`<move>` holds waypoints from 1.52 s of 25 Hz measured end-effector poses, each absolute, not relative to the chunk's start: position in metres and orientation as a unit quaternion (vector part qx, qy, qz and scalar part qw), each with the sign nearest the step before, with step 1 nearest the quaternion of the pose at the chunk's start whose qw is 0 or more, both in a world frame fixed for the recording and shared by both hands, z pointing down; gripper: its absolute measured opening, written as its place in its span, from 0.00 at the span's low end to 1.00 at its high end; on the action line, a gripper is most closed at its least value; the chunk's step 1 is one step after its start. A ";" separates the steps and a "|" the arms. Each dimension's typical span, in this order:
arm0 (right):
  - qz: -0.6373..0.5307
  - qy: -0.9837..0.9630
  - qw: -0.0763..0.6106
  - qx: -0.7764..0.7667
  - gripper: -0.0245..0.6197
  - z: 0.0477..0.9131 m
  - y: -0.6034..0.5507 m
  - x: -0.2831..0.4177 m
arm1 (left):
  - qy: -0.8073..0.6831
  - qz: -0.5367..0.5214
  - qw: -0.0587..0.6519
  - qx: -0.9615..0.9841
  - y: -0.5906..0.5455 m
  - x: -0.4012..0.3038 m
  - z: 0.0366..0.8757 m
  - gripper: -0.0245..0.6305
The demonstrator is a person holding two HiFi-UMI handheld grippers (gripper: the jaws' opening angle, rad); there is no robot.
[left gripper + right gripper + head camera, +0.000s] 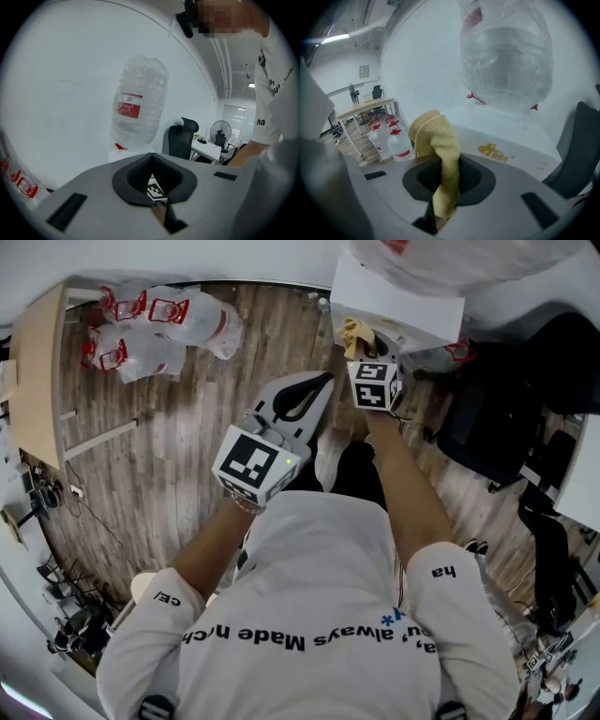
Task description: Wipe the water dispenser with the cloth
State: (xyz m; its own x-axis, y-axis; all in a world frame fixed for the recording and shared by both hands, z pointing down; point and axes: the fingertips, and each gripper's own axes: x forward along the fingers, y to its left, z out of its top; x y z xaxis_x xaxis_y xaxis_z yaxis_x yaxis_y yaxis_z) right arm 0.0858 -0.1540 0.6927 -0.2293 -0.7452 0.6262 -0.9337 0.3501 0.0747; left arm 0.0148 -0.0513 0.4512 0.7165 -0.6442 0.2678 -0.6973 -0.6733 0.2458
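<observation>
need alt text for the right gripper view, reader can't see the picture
The right gripper is shut on a bunched yellow cloth, held up before the top of the white water dispenser. A clear plastic-wrapped water bottle sits upturned on it; spare red-capped bottles stand on the wooden floor at left.

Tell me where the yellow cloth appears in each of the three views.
Head view: top centre, the yellow cloth lies against the white water dispenser.
Left gripper view: not in it.
Right gripper view: centre, clamped in the right gripper and rising above its jaws.
Shared landmark: the water bottle on the dispenser, large in both gripper views.
</observation>
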 end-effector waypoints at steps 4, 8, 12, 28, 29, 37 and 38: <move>0.167 -0.772 0.298 0.536 0.13 0.702 -0.161 0.068 | -0.378 0.081 0.173 0.906 -0.053 0.002 0.455 0.06; 0.172 -0.776 0.300 0.528 0.13 0.708 -0.169 0.052 | -0.387 0.082 0.175 0.902 -0.055 -0.009 0.458 0.06; 0.179 -0.775 0.305 0.524 0.13 0.718 -0.176 0.040 | -0.394 0.087 0.179 0.897 -0.058 -0.021 0.461 0.06; 0.192 -0.764 0.307 0.535 0.13 0.732 -0.190 0.045 | -0.398 0.098 0.185 0.893 -0.063 -0.028 0.466 0.06; 0.194 -0.763 0.307 0.535 0.13 0.733 -0.189 0.046 | -0.397 0.098 0.185 0.894 -0.063 -0.027 0.466 0.06; 0.197 -0.755 0.305 0.545 0.13 0.734 -0.186 0.065 | -0.387 0.095 0.180 0.900 -0.068 -0.013 0.464 0.06; 0.198 -0.754 0.306 0.546 0.13 0.734 -0.186 0.068 | -0.385 0.094 0.180 0.900 -0.068 -0.011 0.464 0.06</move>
